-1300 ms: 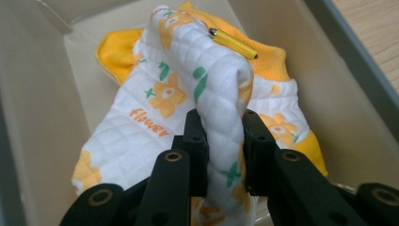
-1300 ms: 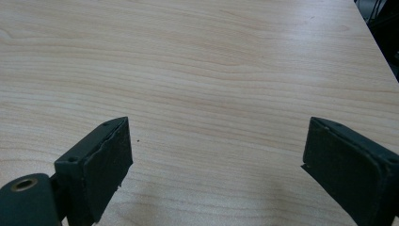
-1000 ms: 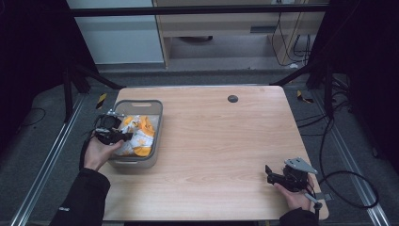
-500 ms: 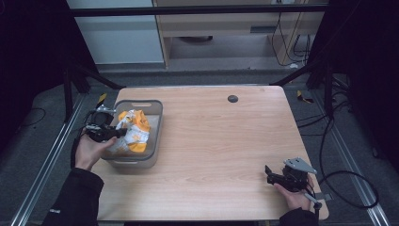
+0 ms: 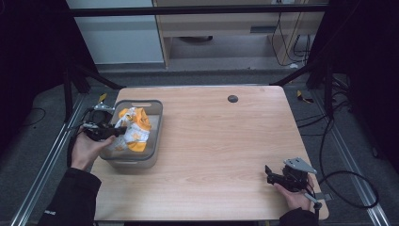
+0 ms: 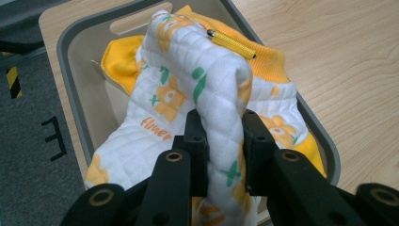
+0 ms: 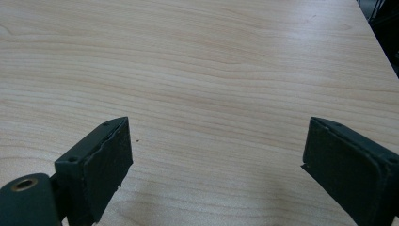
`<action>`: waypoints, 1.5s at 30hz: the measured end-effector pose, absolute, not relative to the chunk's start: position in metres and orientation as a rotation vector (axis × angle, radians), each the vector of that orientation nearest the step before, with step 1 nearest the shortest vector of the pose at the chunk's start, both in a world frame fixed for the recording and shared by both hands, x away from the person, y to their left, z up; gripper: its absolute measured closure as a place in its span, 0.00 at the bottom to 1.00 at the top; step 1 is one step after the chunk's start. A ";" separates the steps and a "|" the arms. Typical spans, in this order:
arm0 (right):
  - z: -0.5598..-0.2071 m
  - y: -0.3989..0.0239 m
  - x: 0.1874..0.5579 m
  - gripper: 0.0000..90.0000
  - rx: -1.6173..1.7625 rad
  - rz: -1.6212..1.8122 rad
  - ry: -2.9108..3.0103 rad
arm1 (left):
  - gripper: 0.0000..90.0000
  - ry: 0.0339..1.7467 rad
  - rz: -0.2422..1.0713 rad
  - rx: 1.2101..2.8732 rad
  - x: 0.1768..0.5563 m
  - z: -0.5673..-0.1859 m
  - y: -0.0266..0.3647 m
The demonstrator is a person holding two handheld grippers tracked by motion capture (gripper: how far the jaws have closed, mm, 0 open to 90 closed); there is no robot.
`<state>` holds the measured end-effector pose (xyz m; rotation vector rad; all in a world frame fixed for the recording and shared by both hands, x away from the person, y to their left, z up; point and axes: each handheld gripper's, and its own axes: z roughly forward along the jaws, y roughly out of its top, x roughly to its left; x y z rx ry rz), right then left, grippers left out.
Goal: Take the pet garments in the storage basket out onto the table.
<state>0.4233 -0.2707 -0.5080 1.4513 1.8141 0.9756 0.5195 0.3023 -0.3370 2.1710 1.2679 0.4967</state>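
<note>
Left gripper point(image 6: 221, 141) clamps a quilted white-and-orange garment point(image 6: 207, 94) over the grey bin point(image 5: 155, 117) at the table's point(image 5: 226, 141) left edge; right gripper point(image 7: 216, 174) rests near the front right corner, jaws apart.

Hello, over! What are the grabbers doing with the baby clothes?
Left gripper shut on white-and-orange garment, lifting a fold above grey bin. Right gripper open, empty, over bare table. Nothing in the way.

Left tongs point(image 6: 220, 136) clamped shut, raised at left; right tongs point(image 7: 216, 165) gape, resting low.
</note>
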 end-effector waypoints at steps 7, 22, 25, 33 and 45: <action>-0.508 -0.271 0.424 0.10 1.446 0.972 1.818 | 0.84 1.257 0.495 2.191 0.517 -0.331 0.302; -0.508 -0.271 0.423 0.10 1.450 0.975 1.813 | 0.84 1.175 0.492 2.231 0.505 -0.309 0.296; -0.508 -0.271 0.423 0.10 1.451 0.975 1.814 | 0.84 1.145 0.483 2.243 0.503 -0.304 0.292; -0.508 -0.271 0.424 0.10 1.454 0.972 1.816 | 0.84 1.087 0.459 2.259 0.499 -0.295 0.280; -0.508 -0.271 0.423 0.11 1.450 0.973 1.811 | 0.84 1.002 0.447 2.294 0.494 -0.289 0.262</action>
